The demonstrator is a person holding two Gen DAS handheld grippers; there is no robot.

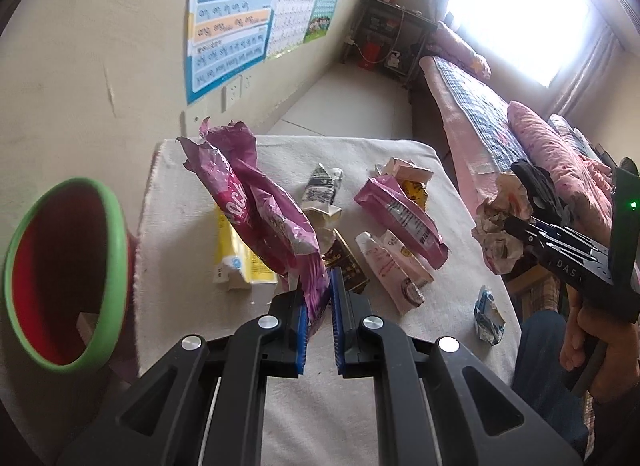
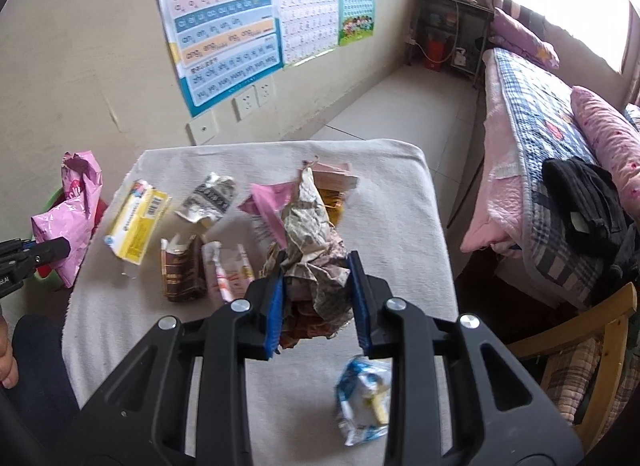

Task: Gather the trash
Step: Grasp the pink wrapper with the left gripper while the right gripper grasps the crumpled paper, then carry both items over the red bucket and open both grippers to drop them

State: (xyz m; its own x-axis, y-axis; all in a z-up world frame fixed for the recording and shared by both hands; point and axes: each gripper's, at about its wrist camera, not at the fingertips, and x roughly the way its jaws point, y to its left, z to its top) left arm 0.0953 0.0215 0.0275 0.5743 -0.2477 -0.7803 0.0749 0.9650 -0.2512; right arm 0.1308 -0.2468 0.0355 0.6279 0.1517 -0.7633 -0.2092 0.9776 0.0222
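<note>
My left gripper [image 1: 319, 308] is shut on a crumpled purple-pink snack bag [image 1: 256, 205] and holds it upright above the table's left part, next to a red bin with a green rim [image 1: 60, 274]. My right gripper [image 2: 318, 302] is shut on a wad of crumpled printed paper [image 2: 312, 250] held above the table's middle; it also shows in the left wrist view [image 1: 500, 234]. On the white cloth-covered table [image 2: 400, 201] lie a yellow box [image 2: 136, 225], a brown packet [image 2: 182, 270], a pink tube [image 2: 228, 270] and a blue-white wrapper [image 2: 362, 398].
A pink wrapper [image 1: 404, 217] and a black-white crumpled wrapper [image 1: 322, 189] lie on the table. A bed with pink bedding [image 2: 532, 137] stands to the right, a wooden chair [image 2: 592, 330] at the near right. The wall with posters [image 2: 224, 29] is behind the table.
</note>
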